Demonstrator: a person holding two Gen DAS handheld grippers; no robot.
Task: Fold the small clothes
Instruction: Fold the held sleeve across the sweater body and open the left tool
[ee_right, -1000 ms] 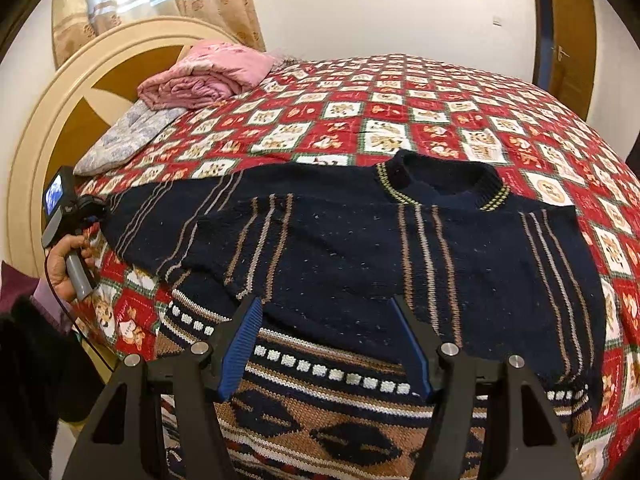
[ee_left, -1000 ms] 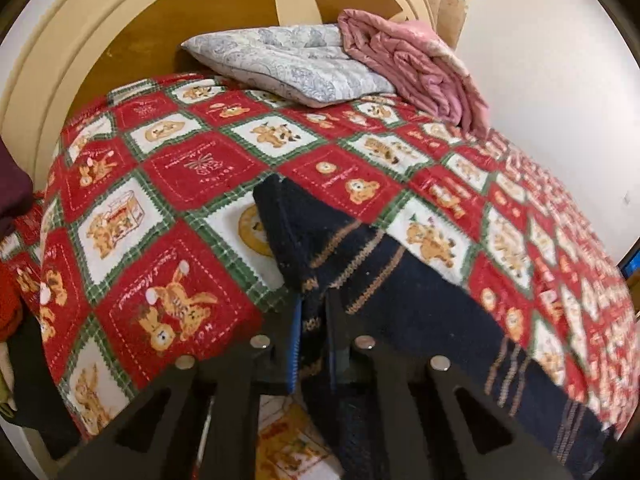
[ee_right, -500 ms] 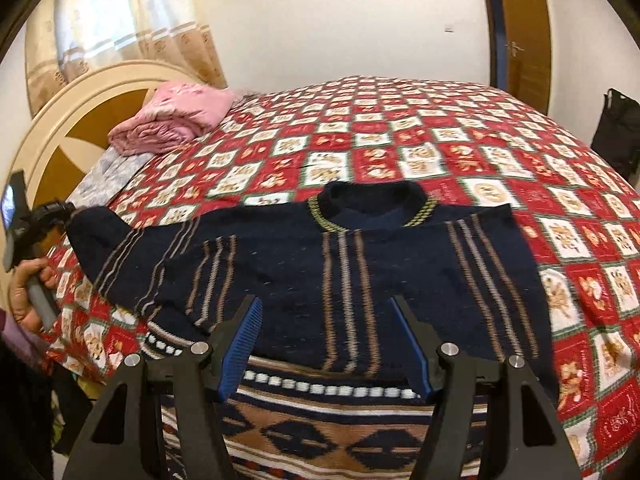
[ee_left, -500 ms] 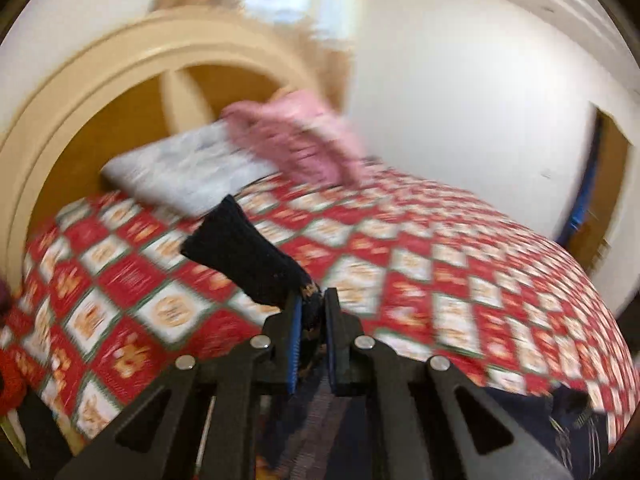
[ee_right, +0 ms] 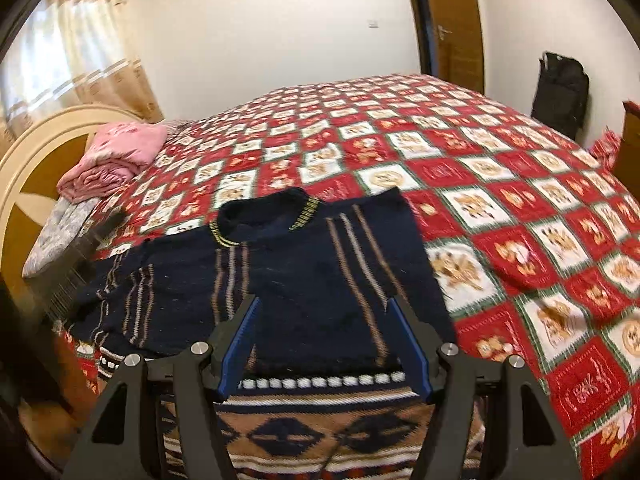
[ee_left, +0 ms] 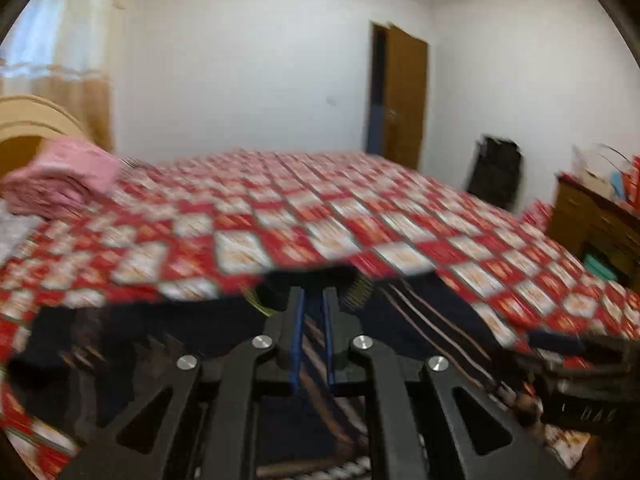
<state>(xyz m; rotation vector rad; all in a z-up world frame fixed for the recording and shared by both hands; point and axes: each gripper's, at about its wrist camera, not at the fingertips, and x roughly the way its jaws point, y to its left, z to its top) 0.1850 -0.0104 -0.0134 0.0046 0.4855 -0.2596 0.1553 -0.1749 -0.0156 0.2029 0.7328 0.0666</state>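
A dark navy knit sweater (ee_right: 320, 272) with tan stripes and a patterned hem lies flat on the red patchwork bedspread (ee_right: 500, 184). Its left sleeve (ee_right: 132, 296) is folded in over the body. My right gripper (ee_right: 324, 308) is open and empty, hovering over the sweater's lower middle. In the blurred left wrist view the sweater (ee_left: 224, 328) lies below my left gripper (ee_left: 312, 296), whose jaws stand nearly shut over the chest; whether they pinch cloth is hidden.
A folded pink blanket (ee_right: 116, 156) and a grey pillow (ee_right: 60, 232) lie by the round headboard (ee_right: 40, 136). A brown door (ee_right: 452, 24), a black bag (ee_right: 560, 92) and a wooden dresser (ee_left: 596, 220) stand beyond the bed.
My left gripper carried the left sleeve up and across to the right over the sweater's body. The sleeve now lies folded in. The right gripper stayed open and shifted a little.
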